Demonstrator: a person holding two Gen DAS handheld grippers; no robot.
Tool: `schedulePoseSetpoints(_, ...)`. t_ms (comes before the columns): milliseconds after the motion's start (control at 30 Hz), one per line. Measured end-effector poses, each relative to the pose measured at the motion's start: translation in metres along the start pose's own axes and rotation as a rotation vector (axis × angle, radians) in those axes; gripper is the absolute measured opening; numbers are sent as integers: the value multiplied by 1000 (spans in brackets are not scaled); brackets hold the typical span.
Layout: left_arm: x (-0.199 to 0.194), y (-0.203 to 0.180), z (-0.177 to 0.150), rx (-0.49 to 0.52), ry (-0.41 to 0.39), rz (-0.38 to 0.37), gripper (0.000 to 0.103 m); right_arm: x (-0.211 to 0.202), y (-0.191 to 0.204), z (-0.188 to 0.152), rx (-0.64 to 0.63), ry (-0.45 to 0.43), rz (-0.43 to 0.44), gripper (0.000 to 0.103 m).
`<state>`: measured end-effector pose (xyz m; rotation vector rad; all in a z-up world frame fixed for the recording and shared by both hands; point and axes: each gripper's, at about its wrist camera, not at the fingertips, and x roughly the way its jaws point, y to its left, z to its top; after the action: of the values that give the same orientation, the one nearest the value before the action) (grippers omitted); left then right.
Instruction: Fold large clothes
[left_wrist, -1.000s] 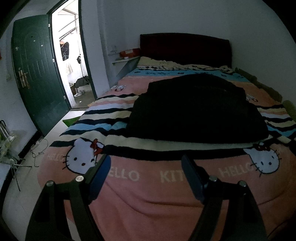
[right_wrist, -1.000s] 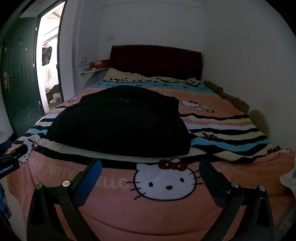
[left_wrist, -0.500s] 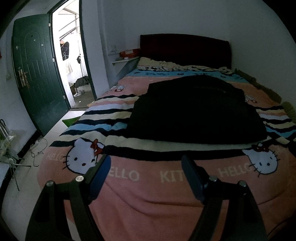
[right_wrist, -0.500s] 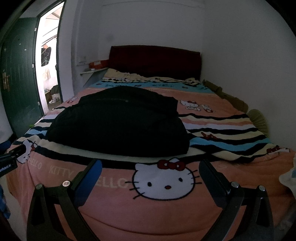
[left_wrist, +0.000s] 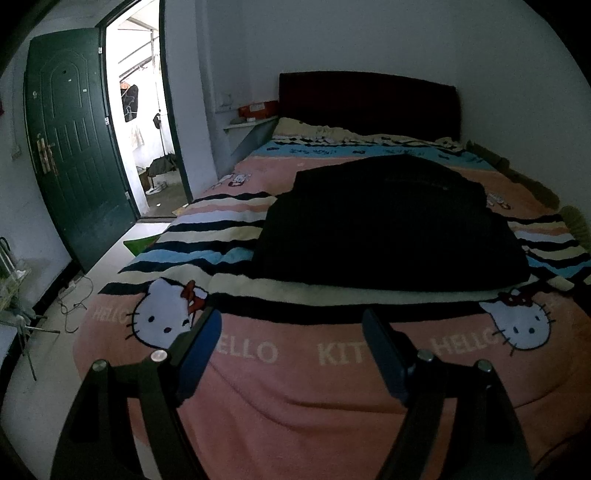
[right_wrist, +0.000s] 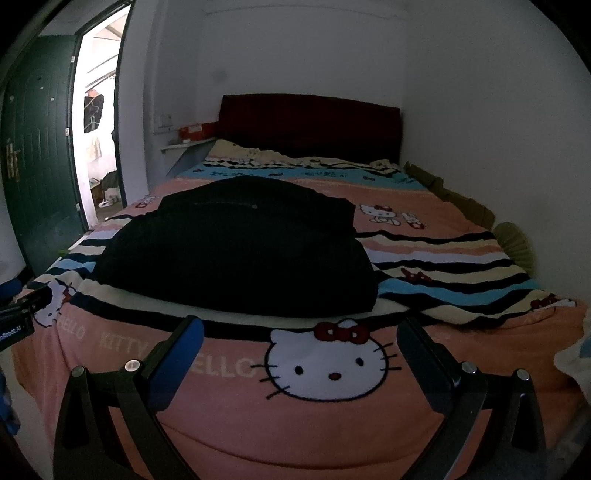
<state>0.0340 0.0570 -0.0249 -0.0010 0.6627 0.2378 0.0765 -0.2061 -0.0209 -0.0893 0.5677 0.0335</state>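
Note:
A large black garment lies in a thick, roughly rectangular heap on the middle of the bed; it also shows in the right wrist view. My left gripper is open and empty, held above the foot of the bed, short of the garment's near edge. My right gripper is open and empty, also above the foot of the bed, in front of the garment's near right corner. Neither gripper touches the cloth.
The bed carries a pink striped Hello Kitty blanket and has a dark red headboard. An open green door and a bright doorway are to the left. A small shelf is by the headboard. The white wall runs along the bed's right side.
Both views have shifted very slightly; the garment and the grippers' openings look the same.

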Motion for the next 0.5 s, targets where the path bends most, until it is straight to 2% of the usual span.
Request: schedulePoseSetpoints(500,-4,-4,1,4,-11,1,77,0,0,0,1,0,0,103)
